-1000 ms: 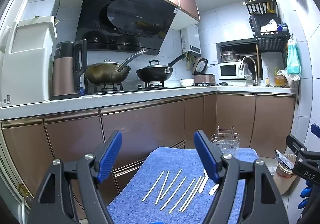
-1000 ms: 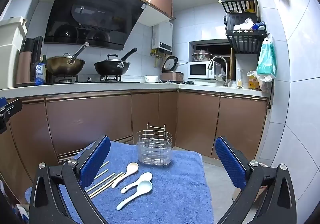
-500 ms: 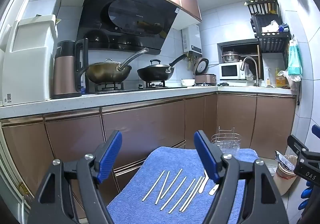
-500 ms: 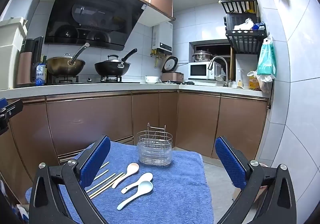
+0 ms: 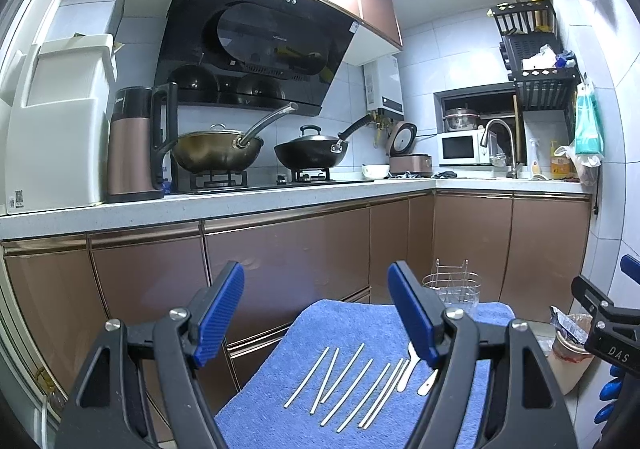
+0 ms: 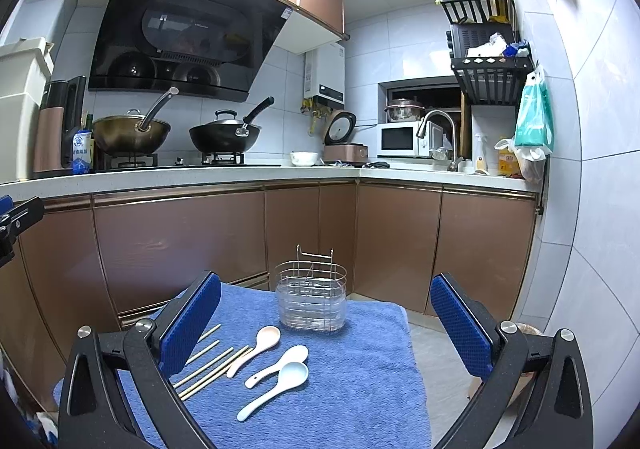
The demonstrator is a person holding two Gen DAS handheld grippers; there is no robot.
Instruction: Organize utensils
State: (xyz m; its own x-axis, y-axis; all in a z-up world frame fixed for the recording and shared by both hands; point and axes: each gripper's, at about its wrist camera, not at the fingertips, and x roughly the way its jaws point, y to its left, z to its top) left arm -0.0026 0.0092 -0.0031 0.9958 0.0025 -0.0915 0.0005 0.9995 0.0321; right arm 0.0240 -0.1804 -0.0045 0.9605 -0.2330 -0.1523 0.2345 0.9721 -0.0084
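Note:
Several pale chopsticks [image 5: 347,383] lie side by side on a blue towel [image 5: 352,325]. Three spoons lie right of them: a beige spoon [image 6: 256,345], a white spoon [image 6: 280,364] and a pale blue spoon [image 6: 276,387]. A wire and clear plastic utensil holder [image 6: 312,299] stands upright at the towel's far edge, also in the left wrist view [image 5: 452,287]. My left gripper [image 5: 316,313] is open and empty above the towel's near left side. My right gripper [image 6: 326,325] is open and empty above the spoons.
Brown cabinet doors [image 6: 180,245] and a white countertop [image 6: 200,173] run behind the towel. A tiled wall [image 6: 592,209] stands at the right. A cup with a wrapper [image 5: 570,345] sits right of the towel.

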